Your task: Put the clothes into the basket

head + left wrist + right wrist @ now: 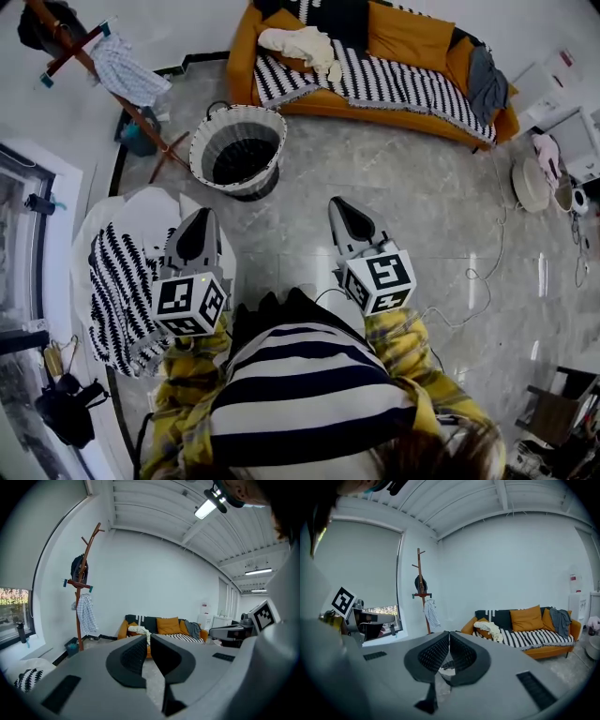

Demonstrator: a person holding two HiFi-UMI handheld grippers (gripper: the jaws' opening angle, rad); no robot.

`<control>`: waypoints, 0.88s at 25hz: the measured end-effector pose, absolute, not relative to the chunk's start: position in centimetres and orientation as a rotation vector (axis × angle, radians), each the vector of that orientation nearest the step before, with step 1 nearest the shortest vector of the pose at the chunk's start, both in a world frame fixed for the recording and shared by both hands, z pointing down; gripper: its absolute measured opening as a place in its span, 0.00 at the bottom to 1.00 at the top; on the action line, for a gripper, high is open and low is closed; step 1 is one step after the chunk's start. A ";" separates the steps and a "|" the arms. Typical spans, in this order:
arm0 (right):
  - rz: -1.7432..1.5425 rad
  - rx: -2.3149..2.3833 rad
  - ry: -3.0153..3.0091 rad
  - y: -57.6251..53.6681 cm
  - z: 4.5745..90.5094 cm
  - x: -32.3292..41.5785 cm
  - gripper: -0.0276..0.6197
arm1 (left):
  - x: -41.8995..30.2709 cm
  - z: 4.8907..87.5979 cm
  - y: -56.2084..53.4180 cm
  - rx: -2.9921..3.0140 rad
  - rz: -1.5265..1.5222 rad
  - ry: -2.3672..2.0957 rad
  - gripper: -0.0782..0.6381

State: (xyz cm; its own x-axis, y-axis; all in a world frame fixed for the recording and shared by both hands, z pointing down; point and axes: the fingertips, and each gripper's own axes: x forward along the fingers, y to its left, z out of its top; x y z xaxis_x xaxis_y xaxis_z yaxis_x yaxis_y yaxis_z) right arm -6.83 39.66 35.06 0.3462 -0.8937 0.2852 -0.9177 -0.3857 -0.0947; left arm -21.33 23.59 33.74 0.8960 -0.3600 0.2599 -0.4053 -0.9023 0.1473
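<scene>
1. A crumpled cream cloth garment (300, 45) lay at the top centre of the head view, on the seat of an orange sofa (240, 52) with a black-and-white striped throw.
2. I judged the garment to be soft, light and limp. It would sag and trail once lifted, so a pinch on a raised fold near its bunched middle seemed best.
3. More clothes showed: a blue-and-white checked shirt (131, 73) hung on a wooden coat stand (75, 52) at the upper left. A grey garment (486, 82) was draped over the sofa's right end.
4. The round woven basket (217, 120), white with dark stripes, stood on the grey floor left of centre, near the sofa's left end. I could make nothing out in its dark inside.
5. The left gripper (204, 214) and the right gripper (337, 204) were held low in the frame, well apart from every garment. Each had its jaws drawn together on nothing.
</scene>
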 end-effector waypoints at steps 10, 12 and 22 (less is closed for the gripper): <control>0.454 2.438 -1.792 38.9 35.4 -4.2 0.09 | -18.1 34.0 25.0 2.864 0.345 -0.606 0.16; 0.461 2.423 -1.812 38.9 35.7 -3.8 0.09 | -17.8 34.0 25.2 2.860 0.351 -0.622 0.16; 0.492 2.373 -1.893 37.6 36.7 -3.5 0.09 | -18.7 34.5 25.1 2.836 0.377 -0.717 0.16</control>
State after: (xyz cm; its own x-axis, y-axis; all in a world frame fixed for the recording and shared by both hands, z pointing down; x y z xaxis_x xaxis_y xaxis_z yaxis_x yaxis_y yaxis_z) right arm -3.50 37.57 36.74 0.1920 -0.9383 0.2875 -0.9595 -0.2409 -0.1457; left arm -18.66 25.06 34.47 0.8504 -0.4388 0.2903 -0.4877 -0.8644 0.1224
